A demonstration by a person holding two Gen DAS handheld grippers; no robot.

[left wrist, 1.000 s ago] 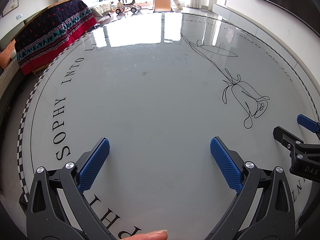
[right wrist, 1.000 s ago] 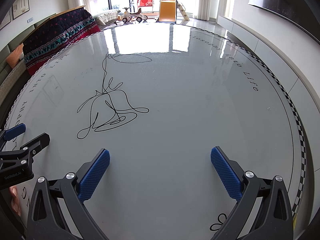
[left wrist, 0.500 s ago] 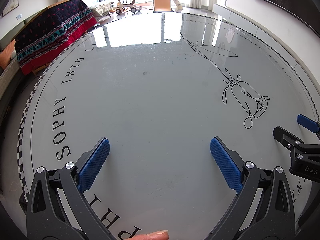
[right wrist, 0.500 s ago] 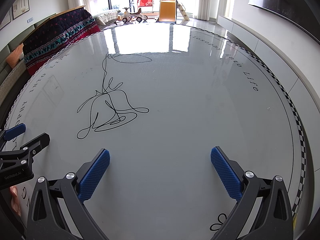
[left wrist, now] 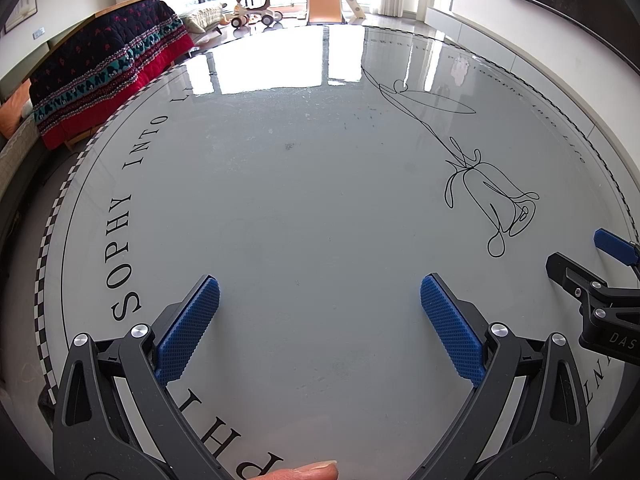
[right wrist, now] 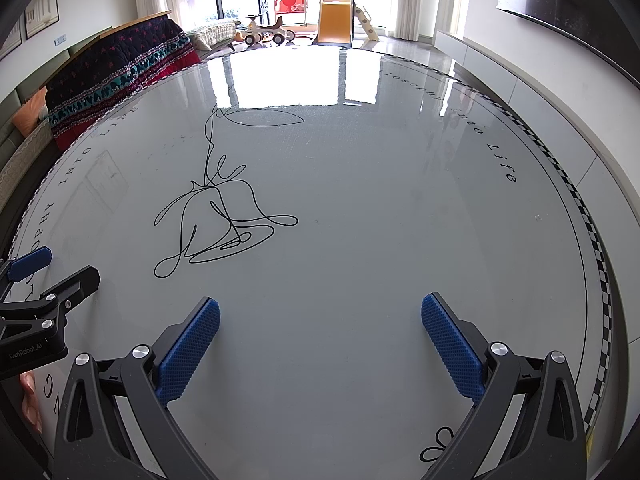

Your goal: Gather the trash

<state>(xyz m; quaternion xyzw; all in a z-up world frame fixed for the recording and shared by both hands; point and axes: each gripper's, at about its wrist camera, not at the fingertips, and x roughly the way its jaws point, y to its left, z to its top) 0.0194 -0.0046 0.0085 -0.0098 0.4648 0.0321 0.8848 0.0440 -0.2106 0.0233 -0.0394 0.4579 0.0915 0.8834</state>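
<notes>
Around the rose drawing [left wrist: 490, 200] the round glass table [left wrist: 304, 208] showed no trash, so you seemed either finished or not started, with your left gripper [left wrist: 318, 330] and right gripper [right wrist: 320, 344] both gaping wide, holding nothing.

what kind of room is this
Most likely a family living room: a round glass table up front, a toy slide and ride-on car by the windows, and a quilt over furniture.
</notes>
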